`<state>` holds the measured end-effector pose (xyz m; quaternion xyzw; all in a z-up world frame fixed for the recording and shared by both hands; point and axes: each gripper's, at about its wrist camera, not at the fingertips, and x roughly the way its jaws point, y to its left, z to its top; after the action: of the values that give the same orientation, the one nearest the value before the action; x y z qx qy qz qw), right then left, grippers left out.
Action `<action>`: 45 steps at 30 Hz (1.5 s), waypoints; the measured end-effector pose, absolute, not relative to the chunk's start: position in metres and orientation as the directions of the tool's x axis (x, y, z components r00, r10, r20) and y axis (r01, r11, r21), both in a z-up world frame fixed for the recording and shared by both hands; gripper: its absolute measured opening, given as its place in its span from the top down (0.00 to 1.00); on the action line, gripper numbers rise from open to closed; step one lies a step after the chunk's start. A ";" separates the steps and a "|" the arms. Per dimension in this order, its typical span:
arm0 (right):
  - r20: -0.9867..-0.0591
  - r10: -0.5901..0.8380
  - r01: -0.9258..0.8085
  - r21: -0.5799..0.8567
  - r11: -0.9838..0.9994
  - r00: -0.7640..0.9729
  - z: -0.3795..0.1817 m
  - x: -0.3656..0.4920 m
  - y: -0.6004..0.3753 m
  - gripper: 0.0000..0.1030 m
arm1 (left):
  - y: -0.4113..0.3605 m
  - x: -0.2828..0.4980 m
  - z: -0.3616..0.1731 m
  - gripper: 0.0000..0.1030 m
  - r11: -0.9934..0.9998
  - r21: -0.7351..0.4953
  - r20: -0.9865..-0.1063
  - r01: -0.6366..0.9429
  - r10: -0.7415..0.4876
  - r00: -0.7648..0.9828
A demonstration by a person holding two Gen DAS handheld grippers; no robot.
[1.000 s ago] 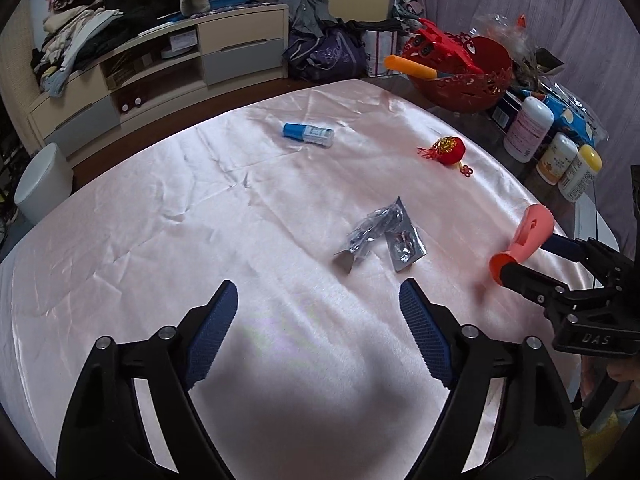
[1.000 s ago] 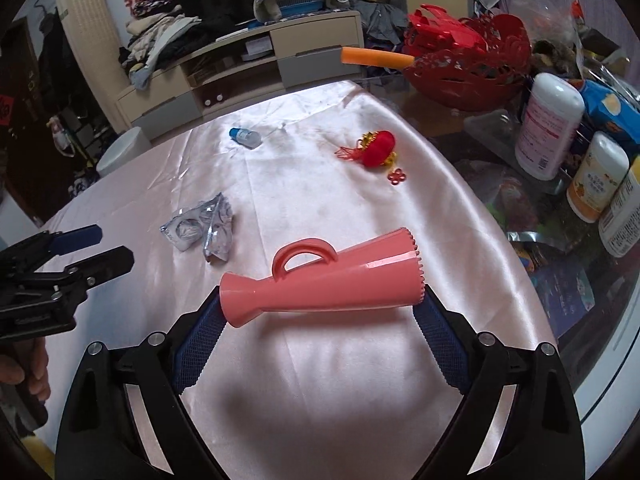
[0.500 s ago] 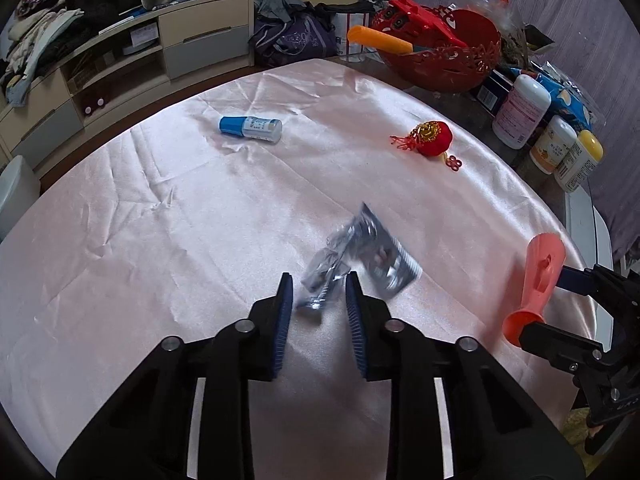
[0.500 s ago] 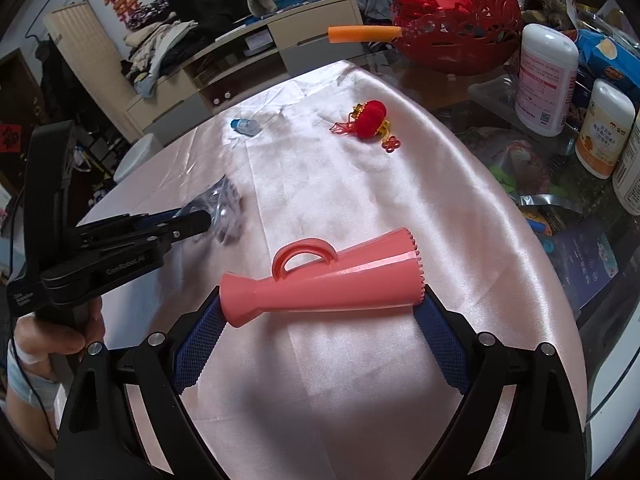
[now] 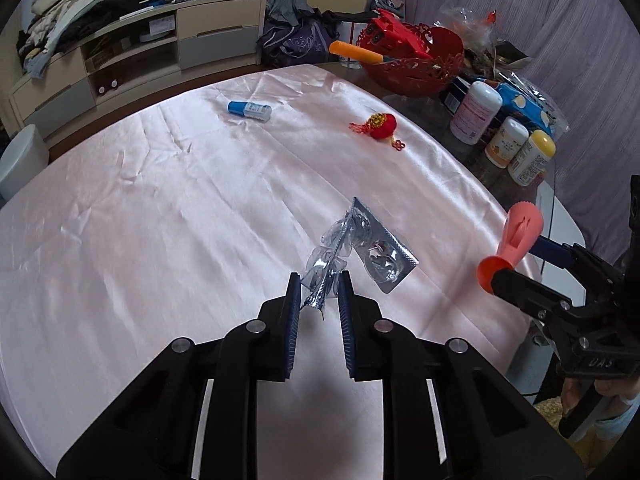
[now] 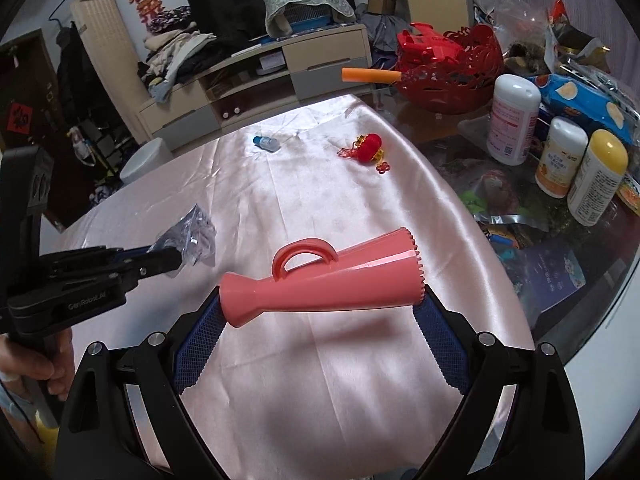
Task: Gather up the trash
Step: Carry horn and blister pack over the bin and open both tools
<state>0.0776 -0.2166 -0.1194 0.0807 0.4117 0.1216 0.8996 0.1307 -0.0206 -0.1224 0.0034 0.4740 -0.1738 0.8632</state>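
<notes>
My left gripper [image 5: 319, 286] is shut on a crumpled silver blister pack [image 5: 362, 250] and holds it lifted above the pink tablecloth [image 5: 160, 208]. It also shows in the right wrist view [image 6: 192, 236], pinched at the left gripper's tips [image 6: 170, 260]. My right gripper [image 6: 320, 308] is shut on a pink horn-shaped plastic toy [image 6: 328, 280], held sideways between the pads. In the left wrist view the toy [image 5: 516, 244] and right gripper [image 5: 532, 268] are at the table's right edge.
A small blue-capped bottle [image 5: 249, 111] and a red tasselled ornament [image 5: 380, 126] lie on the far cloth. A red basket [image 5: 416, 60], white bottles [image 5: 476, 112] and snack packets crowd the right side. A white bin [image 5: 16, 156] stands at the left.
My left gripper moved in from open, closed on the blister pack and lifted it off the cloth. The right gripper kept holding the pink toy.
</notes>
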 end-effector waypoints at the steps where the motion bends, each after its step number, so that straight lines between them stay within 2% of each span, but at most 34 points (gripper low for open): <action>1: -0.718 0.284 -0.154 0.242 0.958 0.636 -0.117 0.070 -0.218 0.10 | -0.022 0.119 -0.123 0.83 0.942 -0.154 -0.820 0.299 -0.291 0.493; 8: -0.685 0.239 -0.168 0.169 0.971 0.688 -0.098 0.020 -0.224 0.10 | -0.027 0.037 -0.114 0.83 0.946 -0.131 -0.804 0.297 -0.277 0.527; 14: -0.685 0.254 -0.166 0.193 0.967 0.683 -0.109 -0.032 -0.227 0.10 | -0.034 -0.021 -0.112 0.82 0.945 -0.131 -0.796 0.299 -0.280 0.537; 24: -0.712 0.268 -0.139 0.235 0.962 0.649 -0.130 -0.097 -0.236 0.10 | -0.046 -0.093 -0.165 0.82 0.939 -0.156 -0.841 0.306 -0.289 0.457; 37: -0.827 0.336 -0.096 0.329 0.939 0.452 -0.207 -0.109 -0.231 0.10 | -0.073 -0.105 -0.242 0.82 0.925 -0.201 -0.901 0.321 -0.303 0.311; 45: -0.859 0.328 -0.124 0.303 0.945 0.394 -0.223 -0.102 -0.217 0.10 | -0.077 -0.094 -0.253 0.81 0.920 -0.223 -0.906 0.322 -0.317 0.280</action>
<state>-0.1024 -0.2168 -0.2229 0.0953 0.5334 0.1363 0.8294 -0.0942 -0.0771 -0.2532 0.0019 0.5658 -0.1997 0.8000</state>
